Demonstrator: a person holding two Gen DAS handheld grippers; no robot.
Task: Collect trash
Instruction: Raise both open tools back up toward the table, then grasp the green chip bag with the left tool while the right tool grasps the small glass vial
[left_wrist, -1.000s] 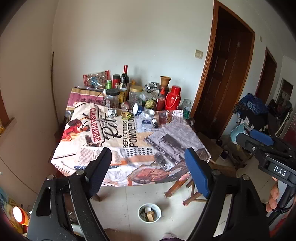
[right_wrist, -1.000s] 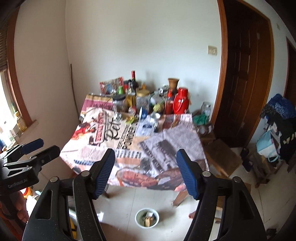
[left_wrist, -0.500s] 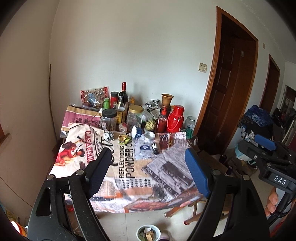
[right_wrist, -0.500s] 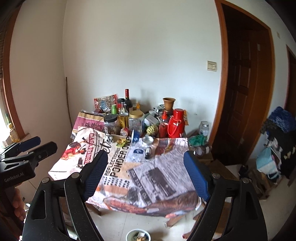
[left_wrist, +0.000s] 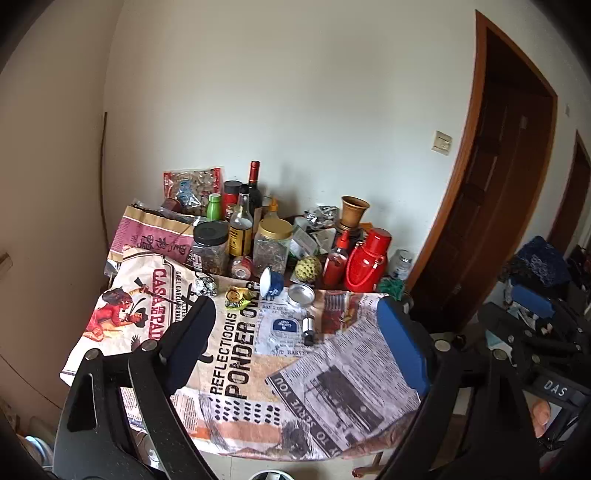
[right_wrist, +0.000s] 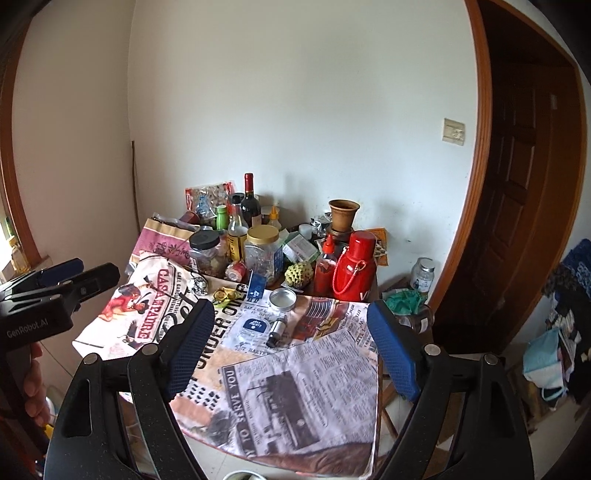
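Above the tablecloth (left_wrist: 236, 373), both grippers, left (left_wrist: 295, 350) and right (right_wrist: 291, 347), gape empty, jaws just widened; wrapper (left_wrist: 238, 295) lies beyond.

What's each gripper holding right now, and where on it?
Nothing. The left gripper and right gripper both stand open and empty, their jaws having just opened wider, short of the clutter on the table.
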